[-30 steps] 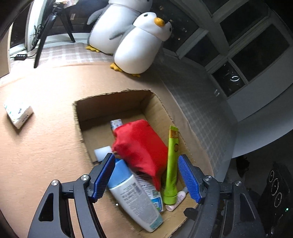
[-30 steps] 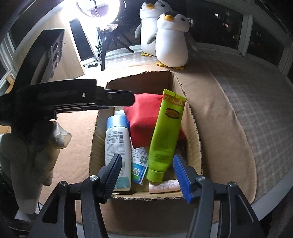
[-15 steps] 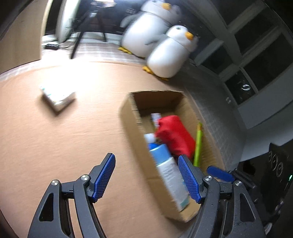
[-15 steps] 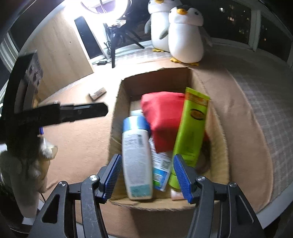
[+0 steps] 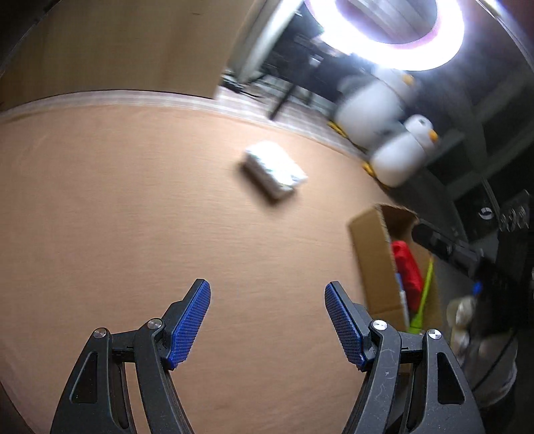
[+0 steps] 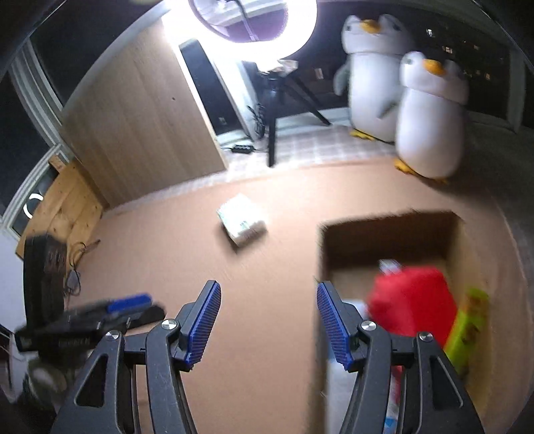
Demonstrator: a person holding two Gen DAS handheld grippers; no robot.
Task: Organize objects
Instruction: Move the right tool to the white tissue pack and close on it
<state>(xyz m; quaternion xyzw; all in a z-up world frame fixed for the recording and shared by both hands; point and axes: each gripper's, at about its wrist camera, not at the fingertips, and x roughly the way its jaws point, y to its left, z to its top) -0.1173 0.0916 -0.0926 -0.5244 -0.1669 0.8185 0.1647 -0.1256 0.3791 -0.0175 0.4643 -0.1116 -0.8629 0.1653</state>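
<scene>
A white tissue pack (image 5: 275,169) lies on the tan cloth, far ahead of my left gripper (image 5: 267,300), which is open and empty above bare cloth. The pack also shows in the right wrist view (image 6: 242,219). The cardboard box (image 5: 370,253) sits to the right, holding a red pouch (image 5: 405,267) and a green tube (image 5: 422,300). My right gripper (image 6: 268,300) is open and empty, just left of the box (image 6: 462,247). The red pouch (image 6: 412,303) and green tube (image 6: 469,323) show in it, blurred.
Two plush penguins (image 6: 430,117) stand at the back right. A ring light (image 6: 250,20) on a tripod (image 6: 273,110) and a wooden panel (image 6: 147,123) stand behind the cloth. The other gripper (image 6: 86,317) shows at the left of the right wrist view.
Both grippers have swung left, away from the box and toward the tissue pack. The box has slid to the right of both views. Both stay open and empty.
</scene>
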